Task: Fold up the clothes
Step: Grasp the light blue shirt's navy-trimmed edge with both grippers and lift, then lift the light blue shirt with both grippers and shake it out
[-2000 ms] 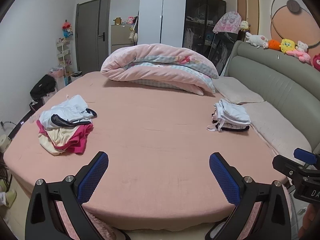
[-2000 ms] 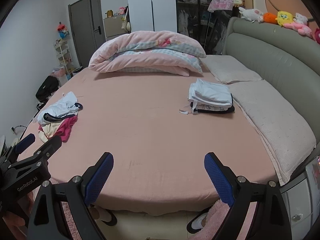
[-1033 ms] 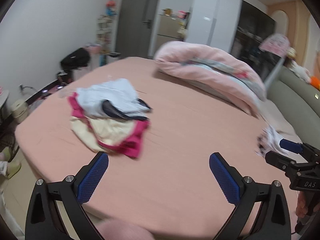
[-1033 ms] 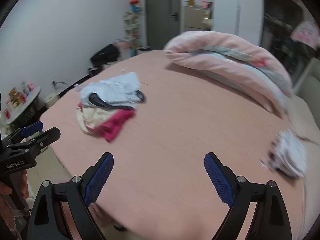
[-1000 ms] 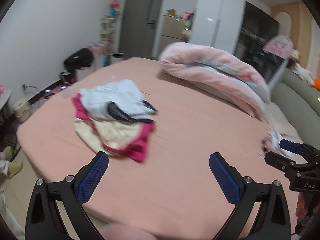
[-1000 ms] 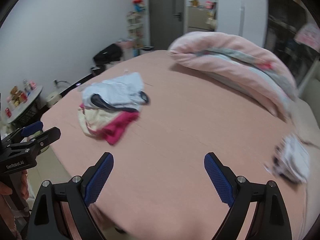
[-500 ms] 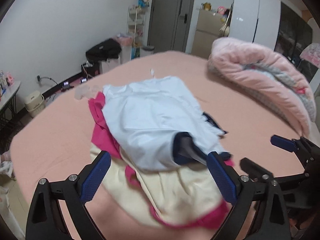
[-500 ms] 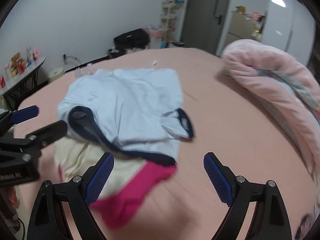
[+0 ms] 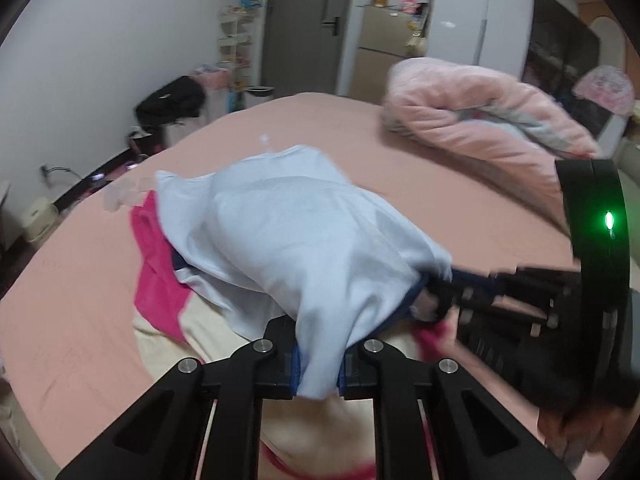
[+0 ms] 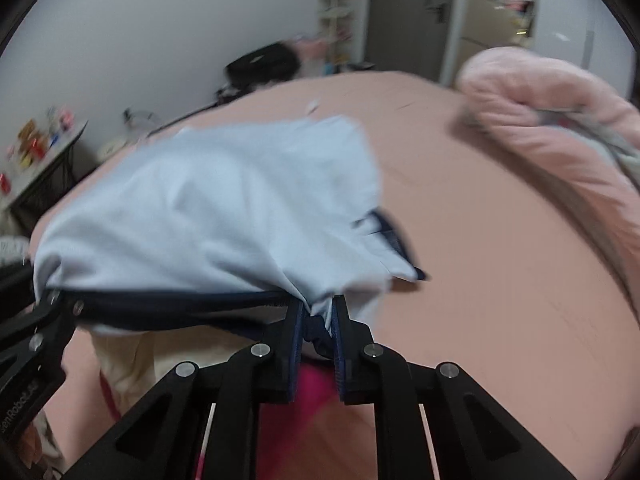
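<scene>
A pale blue shirt [image 9: 288,236] with dark navy trim lies on top of a pile holding a magenta garment [image 9: 156,280] and a cream garment [image 9: 192,332] on the pink bed. My left gripper [image 9: 318,364] is shut on the shirt's near edge. My right gripper [image 10: 316,332] is shut on the shirt's navy-trimmed edge [image 10: 180,304]. In the left wrist view the right gripper [image 9: 436,300] grips the cloth at the right. The left gripper [image 10: 44,304] shows at the left edge of the right wrist view, holding the shirt [image 10: 224,200]. The shirt hangs stretched between both.
A rolled pink duvet [image 9: 488,120] lies at the far right of the bed [image 9: 348,128]. A black bag [image 9: 172,100], a shelf unit [image 9: 236,40] and a grey door [image 9: 304,24] stand beyond the bed's left side. A small table with items [image 10: 36,148] is at left.
Both grippers went from open above the pile to shut on the pale blue shirt's near edge. The shirt is now lifted off the pile and pulled taut between them.
</scene>
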